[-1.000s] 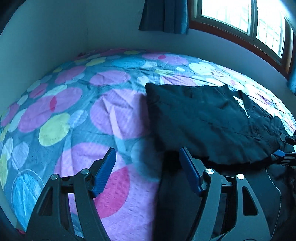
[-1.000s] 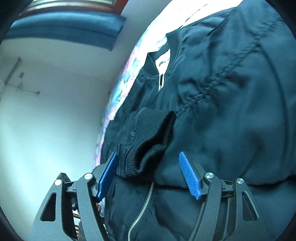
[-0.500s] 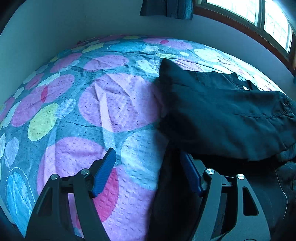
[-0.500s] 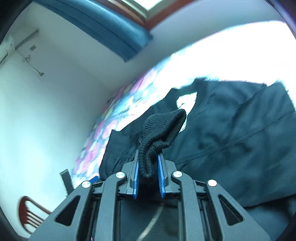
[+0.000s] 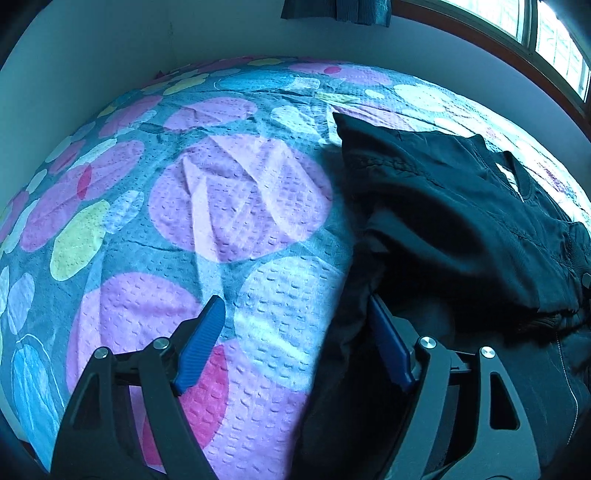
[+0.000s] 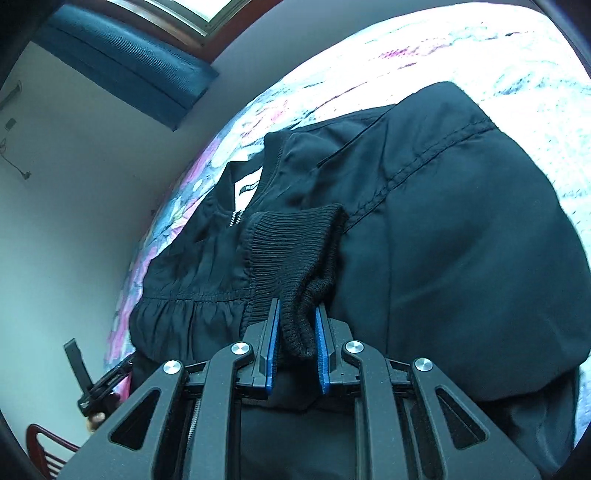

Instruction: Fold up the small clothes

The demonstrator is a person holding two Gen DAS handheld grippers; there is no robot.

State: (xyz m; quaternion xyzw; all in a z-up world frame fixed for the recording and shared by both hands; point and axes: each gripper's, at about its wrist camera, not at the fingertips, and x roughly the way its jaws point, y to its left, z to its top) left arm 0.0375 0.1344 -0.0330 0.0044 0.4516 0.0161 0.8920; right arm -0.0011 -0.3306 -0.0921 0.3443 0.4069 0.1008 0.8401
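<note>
Jacket (image 6: 443, 229), black and zipped, lay on the bed (image 5: 240, 206) toward its right side, collar pointing at the far wall below the window (image 5: 546, 33). One sleeve was already crossed over the body, and its ribbed cuff (image 6: 295, 251) was pinched between the blue pads of the right hand-held gripper (image 6: 295, 343), whose jaws were nearly closed with only the bunched knit between them. The left hand-held gripper (image 5: 295, 347) was wide open and held nothing; its right finger sat at the jacket's near left edge, its left finger over bare bedspread, and whether either touched the fabric could not be told. My judgement is that the sleeve fold was in hand and the cuff not yet laid down. The main risk was the grip itself: only a thick roll of cuff was caught, so a quick pull might let the knit slide out and drop the sleeve in a heap. Pulling too far could also drag the light body fabric with it and undo the flat lie, since nothing pinned the jacket. The zip (image 6: 234, 218) and gathered hem (image 6: 184, 306) might snag or ruck under the sleeve. If the left jaws closed where they were, they could take bedspread along with the jacket edge
</note>
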